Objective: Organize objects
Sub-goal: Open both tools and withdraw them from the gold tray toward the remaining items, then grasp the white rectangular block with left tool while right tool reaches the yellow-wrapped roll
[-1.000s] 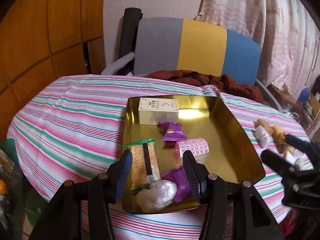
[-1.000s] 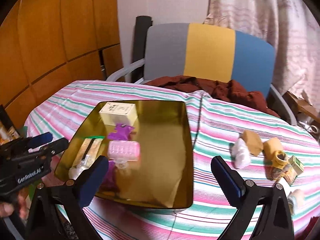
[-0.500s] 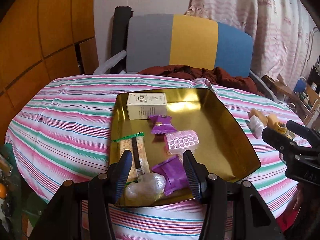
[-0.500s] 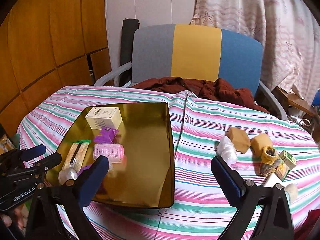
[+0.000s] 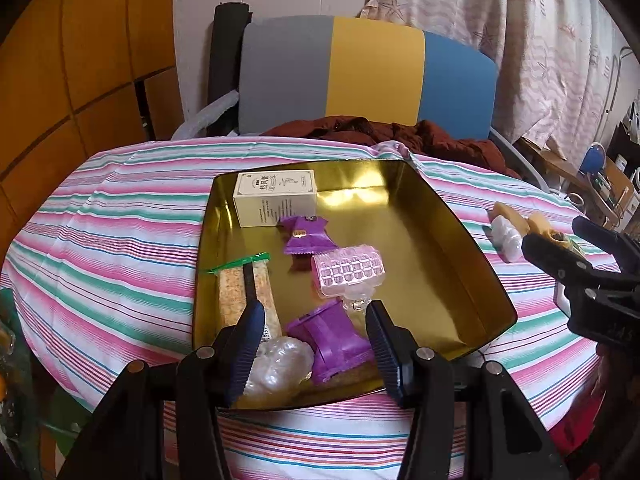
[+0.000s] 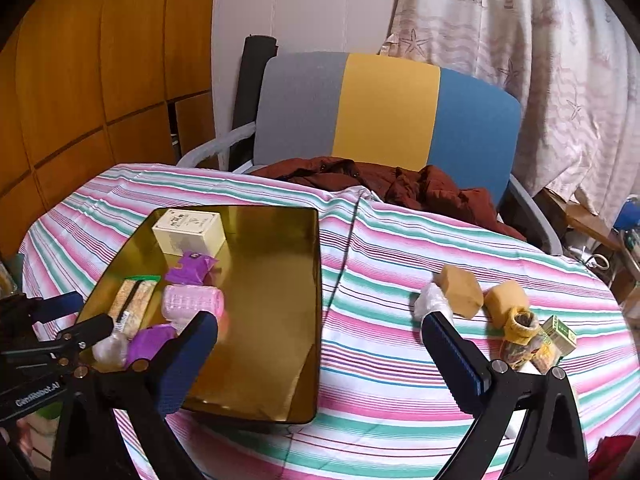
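Home room, striped tablecloth point(image 6: 400, 360), armchair point(image 6: 384, 108), starfish curtains point(image 6: 520, 40)

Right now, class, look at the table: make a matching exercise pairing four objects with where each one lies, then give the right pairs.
Things:
1. cream box
2. pink hair roller
3. tan sponge block
4. clear plastic wad

Places:
A. on the striped cloth, outside the tray
B. far left corner of the gold tray
C. near edge of the tray
D. middle of the tray

Pairs: 1-B, 2-D, 3-A, 4-C

The left gripper's fingers point(image 5: 251, 344) hid part of the clear plastic wad point(image 5: 276, 366) at the gold tray's point(image 5: 452, 264) near edge.
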